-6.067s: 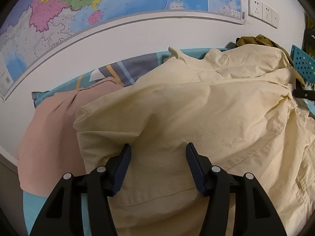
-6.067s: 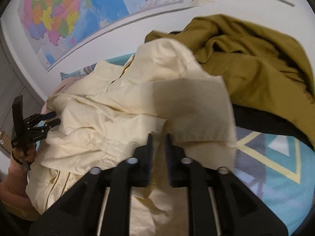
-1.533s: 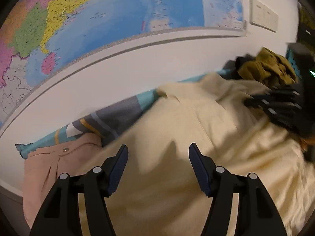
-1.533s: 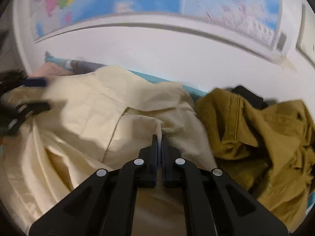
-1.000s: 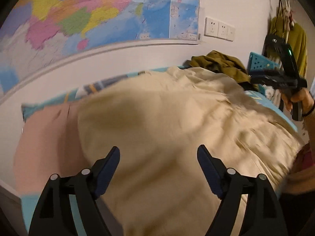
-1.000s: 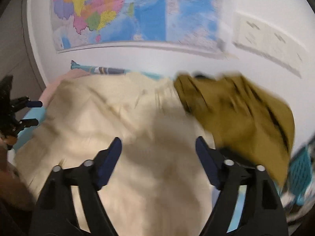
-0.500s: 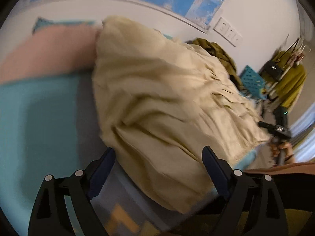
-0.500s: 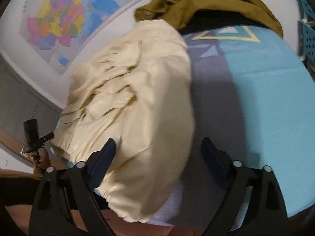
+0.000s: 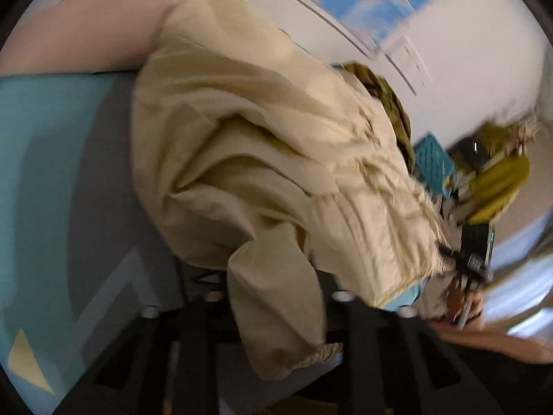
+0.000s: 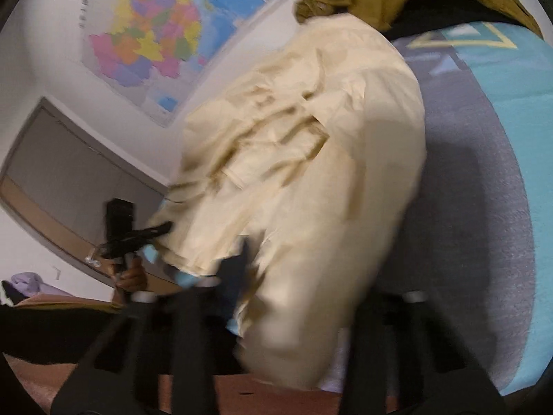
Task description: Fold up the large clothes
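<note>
The left claw [image 9: 276, 314] is closing, cream shirt [image 9: 262, 145] hem draped between its jaws; the shirt lies on the teal bed [image 9: 45, 159]. In the right view, the right claw [image 10: 276, 311] is closing on the shirt's hem too.

Both wrist cameras sit close over the bed's near edge, each angled across the same cream shirt [image 9: 262, 159] [image 10: 311, 180] (left view rightward, right view leftward).
</note>
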Demonstrator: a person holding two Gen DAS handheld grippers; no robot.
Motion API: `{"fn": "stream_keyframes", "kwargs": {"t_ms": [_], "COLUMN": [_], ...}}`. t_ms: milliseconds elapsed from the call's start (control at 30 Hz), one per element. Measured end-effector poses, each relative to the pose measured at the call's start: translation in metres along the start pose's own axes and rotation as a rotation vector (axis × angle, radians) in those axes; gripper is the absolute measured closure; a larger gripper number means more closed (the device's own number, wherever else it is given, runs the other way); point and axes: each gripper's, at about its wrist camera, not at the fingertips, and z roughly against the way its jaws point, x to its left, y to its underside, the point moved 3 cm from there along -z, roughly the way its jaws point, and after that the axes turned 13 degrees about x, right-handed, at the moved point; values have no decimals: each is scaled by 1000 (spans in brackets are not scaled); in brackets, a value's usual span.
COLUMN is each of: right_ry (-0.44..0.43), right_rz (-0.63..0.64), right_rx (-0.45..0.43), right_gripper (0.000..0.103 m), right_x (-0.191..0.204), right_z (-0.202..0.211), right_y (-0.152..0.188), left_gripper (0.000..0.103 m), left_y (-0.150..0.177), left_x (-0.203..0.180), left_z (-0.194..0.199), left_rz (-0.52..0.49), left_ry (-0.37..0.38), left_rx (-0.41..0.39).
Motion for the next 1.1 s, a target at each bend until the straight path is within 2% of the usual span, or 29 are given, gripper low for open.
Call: {"fn": "stream_keyframes", "kwargs": {"t_ms": [67, 167, 233, 300, 333, 367, 467, 533, 567, 633, 733, 767, 833, 900, 1100], "right_ry": [-28, -69, -53, -62, -45, -49, -53, -78, -84, -95, -102, -100, -103, -117, -89], "right_rz": [39, 146, 175, 141, 123, 93, 50, 23, 16, 10, 27, 34, 51, 56, 94], "right_rx": [-38, -97, -91, -45, -19, 1, 40, 38, 40, 51, 54, 48, 25, -1, -45], "right_gripper": [87, 88, 86, 82, 80, 78, 73, 71, 67, 62, 59, 64, 75, 82, 85], "right_x": [17, 53, 62, 54, 47, 41, 28, 22, 20, 21, 27, 28, 33, 35, 50], "right_z": [12, 34, 36, 27, 20, 13, -2, -3, -3, -6, -11, -11, -10, -4, 9], "right_y": [1, 7, 9, 13, 16, 18, 27, 32, 34, 38, 38, 37, 37, 38, 34], "left_gripper": [90, 92, 90, 84, 74, 70, 67, 59, 57, 49, 45, 46, 76, 84, 89], "left_y": [4, 10, 18, 23, 26, 30, 37, 41, 42, 44, 44, 44, 40, 32, 29], "left_x": [-4, -18, -26, -25, -22, -15, 8, 18, 18, 13, 5, 3, 4, 1, -15], "left_z": [19, 49, 68, 67, 61, 51, 29, 25, 25, 24, 19, 17, 13, 11, 24], "left_rz": [-13, -66, -101, -118, -115, -99, -42, -10, -9, -27, -53, -53, -33, -6, -46], "left_ry": [-6, -25, -48, -68, -86, -85, -76, 7, 24, 34, 25, 19, -25, -25, -51], "left_rx": [-36, -93, -114, -93, -72, -35, 38, 42, 37, 35, 49, 48, 46, 33, -16]}}
